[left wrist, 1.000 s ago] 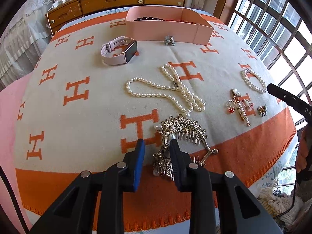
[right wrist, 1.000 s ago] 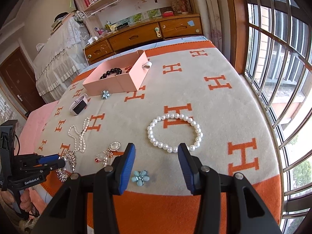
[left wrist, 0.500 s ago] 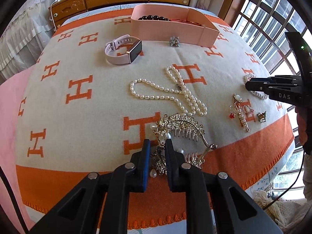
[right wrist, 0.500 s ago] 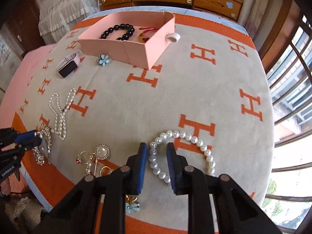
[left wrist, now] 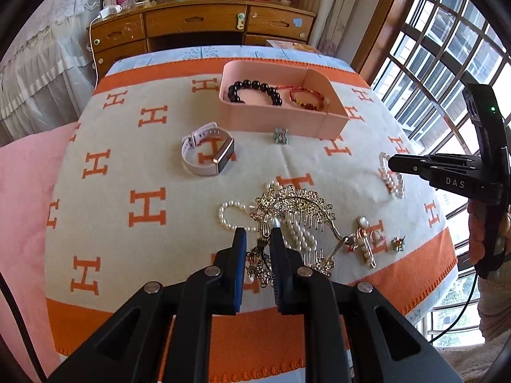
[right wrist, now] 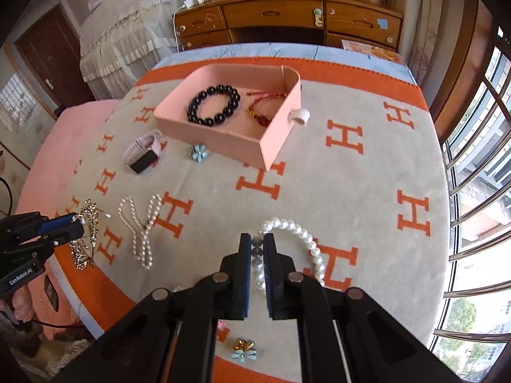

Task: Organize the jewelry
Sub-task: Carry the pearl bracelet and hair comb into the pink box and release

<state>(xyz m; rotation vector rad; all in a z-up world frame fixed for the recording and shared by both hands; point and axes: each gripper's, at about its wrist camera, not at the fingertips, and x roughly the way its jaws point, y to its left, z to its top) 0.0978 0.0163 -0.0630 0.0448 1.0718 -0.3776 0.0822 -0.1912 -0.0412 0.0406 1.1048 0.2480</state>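
Left wrist | right gripper (left wrist: 391,162) label "DAS" (white) | blanket (left wrist: 127,172) "H" pattern

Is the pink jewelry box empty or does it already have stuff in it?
Not empty. The open pink rectangular box holds a black bead bracelet and a red corded bracelet, lying side by side on its floor.

Two grippers, left (left wrist: 258,233) and right (right wrist: 256,239). One pink box (right wrist: 223,134) holding two bracelets: black beads (right wrist: 213,105) and red (right wrist: 263,110). One watch (left wrist: 207,153). One pearl necklace (right wrist: 140,226), one pearl bracelet (right wrist: 300,239), one gold hair comb (left wrist: 293,207). Two blue flower brooches, far (right wrist: 198,153) and near (right wrist: 244,349). One pearl pin (left wrist: 367,242).
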